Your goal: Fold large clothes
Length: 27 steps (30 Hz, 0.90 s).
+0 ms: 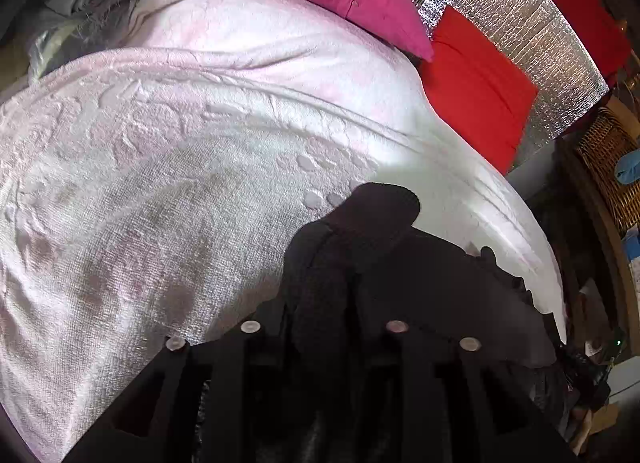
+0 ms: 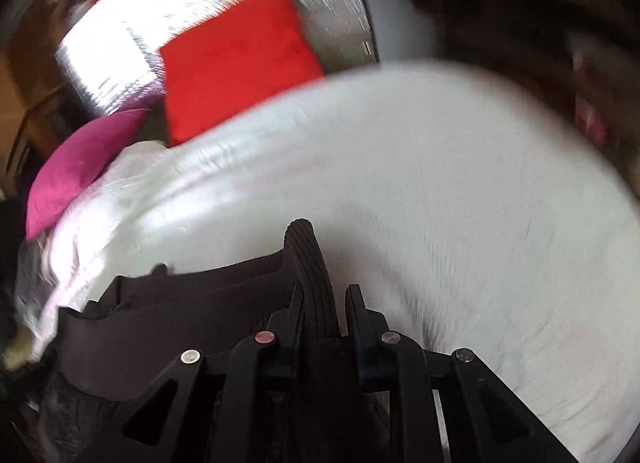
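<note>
Currently: left claw (image 1: 352,263) clamped on dark, near-black ribbed knit garment (image 1: 420,283), bunched at near edge of pale pink-white textured bedspread (image 1: 160,183); right claw (image 2: 324,303) pinching the garment's ribbed edge.

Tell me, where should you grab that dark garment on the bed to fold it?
Grip the dark garment by its ribbed edge, coming down from above the white blanket. That band stands up thick and firm, easy to pinch. Both the left gripper and right gripper seem to pinch it there.
</note>
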{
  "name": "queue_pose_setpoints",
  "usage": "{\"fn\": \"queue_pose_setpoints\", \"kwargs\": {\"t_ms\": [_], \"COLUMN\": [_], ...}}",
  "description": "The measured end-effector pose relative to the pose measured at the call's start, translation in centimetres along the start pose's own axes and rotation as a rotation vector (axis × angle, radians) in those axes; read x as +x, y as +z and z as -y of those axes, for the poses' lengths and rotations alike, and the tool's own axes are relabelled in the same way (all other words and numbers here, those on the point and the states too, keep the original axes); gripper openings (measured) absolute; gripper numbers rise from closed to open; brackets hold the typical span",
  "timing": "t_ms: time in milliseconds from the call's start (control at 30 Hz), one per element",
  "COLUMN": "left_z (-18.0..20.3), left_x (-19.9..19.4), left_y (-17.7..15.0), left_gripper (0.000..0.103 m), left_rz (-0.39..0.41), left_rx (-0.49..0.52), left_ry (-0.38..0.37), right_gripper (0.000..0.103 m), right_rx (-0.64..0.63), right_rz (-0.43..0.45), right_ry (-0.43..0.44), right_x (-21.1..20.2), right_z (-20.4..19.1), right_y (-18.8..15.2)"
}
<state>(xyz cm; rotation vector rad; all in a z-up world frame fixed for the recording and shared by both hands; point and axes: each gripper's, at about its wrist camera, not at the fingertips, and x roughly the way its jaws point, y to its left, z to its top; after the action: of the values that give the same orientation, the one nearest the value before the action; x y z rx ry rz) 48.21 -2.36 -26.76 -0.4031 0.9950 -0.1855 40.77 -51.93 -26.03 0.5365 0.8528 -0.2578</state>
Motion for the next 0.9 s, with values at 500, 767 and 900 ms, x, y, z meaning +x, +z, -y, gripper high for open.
{"fn": "queue_pose_setpoints", "kwargs": {"t_ms": [500,767,900], "left_z": [3.7,5.2,5.5], "left_x": [-9.6,-9.0,-8.4], "left_y": [-4.0,-10.7,-13.8], "left_gripper": [0.074,0.074,0.076], "left_rz": [0.119,0.026,0.026], "left_rx": [0.107,0.262,0.377], "left_ry": [0.002,0.110,0.226], "right_gripper": [0.076,0.064,0.064], "right_rx": [-0.131,-0.268,-0.254], "right_rz": [0.122,-0.001,-0.115], "right_ry": [0.093,0.117,0.060], "right_x": [-12.1,-12.0,-10.3], "right_z": [-4.0,-8.6,-7.7], "right_y": [-4.8,-11.9,-14.4]}}
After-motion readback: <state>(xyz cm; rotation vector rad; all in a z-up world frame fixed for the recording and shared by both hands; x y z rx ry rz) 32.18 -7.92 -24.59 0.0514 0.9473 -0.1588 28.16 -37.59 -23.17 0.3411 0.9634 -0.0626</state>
